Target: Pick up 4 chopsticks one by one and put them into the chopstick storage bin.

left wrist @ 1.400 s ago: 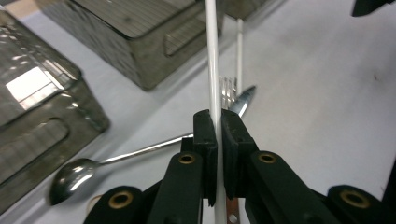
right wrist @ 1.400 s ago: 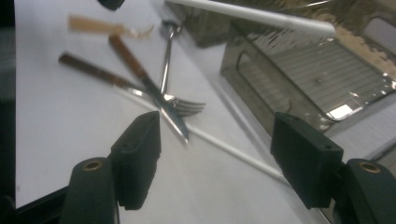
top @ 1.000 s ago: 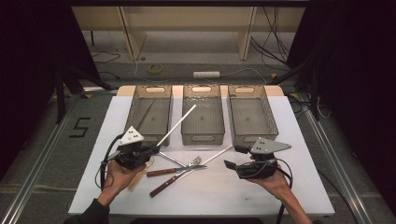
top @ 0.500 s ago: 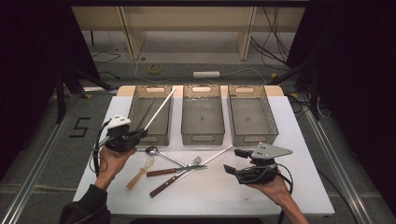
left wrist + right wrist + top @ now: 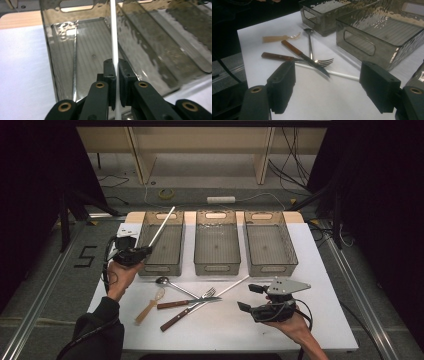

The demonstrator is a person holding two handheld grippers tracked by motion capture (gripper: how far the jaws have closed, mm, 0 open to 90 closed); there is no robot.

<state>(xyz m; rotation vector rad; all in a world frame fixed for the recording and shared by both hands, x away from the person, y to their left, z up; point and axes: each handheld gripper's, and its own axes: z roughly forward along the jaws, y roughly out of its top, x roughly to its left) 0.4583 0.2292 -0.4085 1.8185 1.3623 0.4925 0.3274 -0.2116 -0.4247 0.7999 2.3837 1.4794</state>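
My left gripper (image 5: 145, 251) is shut on a thin white stick (image 5: 163, 224) at the front left corner of the left bin (image 5: 150, 269). The stick slants up and away over that bin. In the left gripper view the pads (image 5: 110, 71) pinch the stick (image 5: 113, 35) above the bin floor (image 5: 95, 45). My right gripper (image 5: 252, 297) stands open low over the table's front right. Ahead of its jaws (image 5: 327, 75) lie a second white stick (image 5: 343, 74), a wooden-handled knife (image 5: 298, 53), a fork (image 5: 323, 61), a metal spoon (image 5: 309, 41) and a pale plastic spoon (image 5: 278, 38).
Three smoky clear bins stand in a row at the back, with the middle bin (image 5: 216, 267) and right bin (image 5: 272, 266) beside the left one. The cutlery pile (image 5: 190, 302) lies at table centre front. The white table (image 5: 325, 320) ends close behind the right hand.
My left gripper has carried the white stick left and away from the cutlery pile to the left bin's front corner. The right gripper has stayed put.
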